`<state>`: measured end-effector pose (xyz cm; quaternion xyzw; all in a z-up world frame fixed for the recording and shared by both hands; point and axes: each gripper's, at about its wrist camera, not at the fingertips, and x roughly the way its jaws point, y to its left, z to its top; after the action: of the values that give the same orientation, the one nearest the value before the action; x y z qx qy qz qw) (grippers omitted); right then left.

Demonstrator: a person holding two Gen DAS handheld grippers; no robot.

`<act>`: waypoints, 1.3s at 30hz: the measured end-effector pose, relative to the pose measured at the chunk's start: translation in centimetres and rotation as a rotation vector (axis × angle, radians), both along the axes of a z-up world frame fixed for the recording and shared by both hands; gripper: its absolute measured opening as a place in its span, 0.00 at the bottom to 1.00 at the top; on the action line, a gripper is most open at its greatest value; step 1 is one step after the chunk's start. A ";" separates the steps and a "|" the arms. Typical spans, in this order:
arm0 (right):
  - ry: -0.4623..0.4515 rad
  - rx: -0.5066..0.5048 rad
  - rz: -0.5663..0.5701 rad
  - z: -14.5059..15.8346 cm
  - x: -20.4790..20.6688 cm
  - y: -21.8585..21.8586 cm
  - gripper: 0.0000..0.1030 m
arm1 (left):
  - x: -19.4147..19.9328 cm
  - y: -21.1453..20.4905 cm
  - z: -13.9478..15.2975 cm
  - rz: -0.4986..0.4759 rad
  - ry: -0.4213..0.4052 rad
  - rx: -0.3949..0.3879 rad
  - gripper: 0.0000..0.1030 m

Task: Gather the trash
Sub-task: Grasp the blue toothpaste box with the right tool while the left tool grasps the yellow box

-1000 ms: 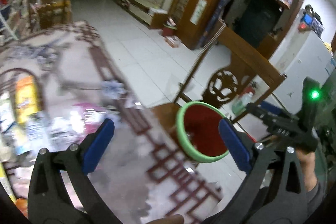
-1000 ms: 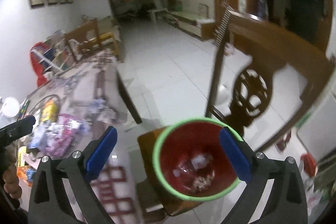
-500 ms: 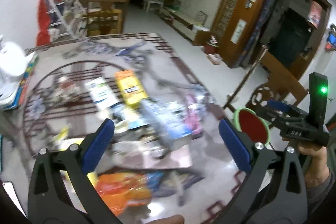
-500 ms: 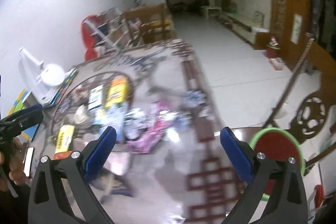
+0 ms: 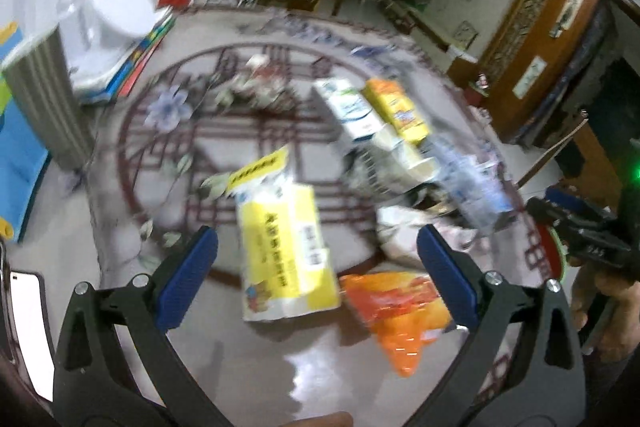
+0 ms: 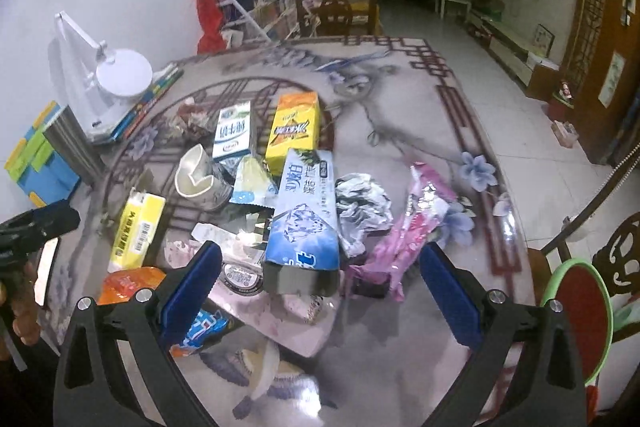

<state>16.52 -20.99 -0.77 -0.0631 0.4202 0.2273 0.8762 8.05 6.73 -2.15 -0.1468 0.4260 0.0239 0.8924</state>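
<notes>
Litter covers the patterned table [image 6: 400, 131] ahead of both tools. I hold the left gripper [image 5: 316, 275] above the near part of the table with its jaws spread wide and nothing between them. Below that gap lies a yellow tissue pack [image 5: 280, 239], and just beside it on the right an orange wrapper [image 5: 400, 311]. I note heavy blur in the left wrist view, so print on the packs is unreadable there.

I hold the right gripper [image 6: 320, 287] likewise wide apart and carrying nothing, above the middle of the pile. Directly ahead of it sits a long blue box [image 6: 304, 215], its open end toward me. A crumpled grey wad [image 6: 364, 207] touches the box's right side, and a pink wrapper [image 6: 408, 227] lies just right of that. Behind the box I see 2 cartons side by side: a yellow carton [image 6: 294, 131] and a blue-and-white milk carton [image 6: 234, 131]. A torn paper cup [image 6: 200, 177] lies on its side left of the box.

The red bin [image 6: 580, 319] with a green rim stands off the table's right edge, on a wooden chair [image 6: 616, 263]. A white desk lamp [image 6: 108, 79] stands at the table's far left.
</notes>
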 end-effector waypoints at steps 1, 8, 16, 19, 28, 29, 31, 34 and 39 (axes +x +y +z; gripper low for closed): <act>0.005 -0.002 -0.001 -0.3 0.3 0.2 0.93 | 0.2 0.3 -0.8 0.006 0.019 -0.005 0.95; 0.048 -0.004 -0.012 -2.4 2.5 1.3 0.92 | 1.6 1.3 -4.6 0.027 0.102 0.001 0.95; 0.091 -0.038 -0.003 -4.4 3.9 2.1 0.79 | 3.2 1.2 -6.4 0.020 0.153 0.029 0.95; 0.093 -0.039 0.004 -4.7 4.2 2.4 0.76 | 3.6 0.8 -6.8 0.017 0.163 0.046 0.95; 0.117 -0.054 0.031 -5.5 4.8 3.6 0.60 | 4.2 1.6 -8.2 0.052 0.212 0.022 0.89; 0.115 -0.057 0.033 -5.6 4.8 3.7 0.56 | 4.3 1.5 -8.3 0.051 0.216 0.025 0.86; 0.108 -0.069 0.043 -5.6 4.7 4.0 0.51 | 4.4 1.1 -8.3 0.043 0.217 0.060 0.80; 0.109 -0.065 0.048 -5.6 4.7 4.1 0.47 | 4.5 0.4 -7.9 0.014 0.207 0.087 0.58; 0.110 -0.032 0.052 -5.3 4.5 3.9 0.46 | 4.1 0.2 -6.9 -0.001 0.168 0.088 0.47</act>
<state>21.04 -17.09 -6.04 -0.0752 0.4694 0.2465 0.8446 12.17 6.89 -9.09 -0.1048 0.4980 0.0545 0.8591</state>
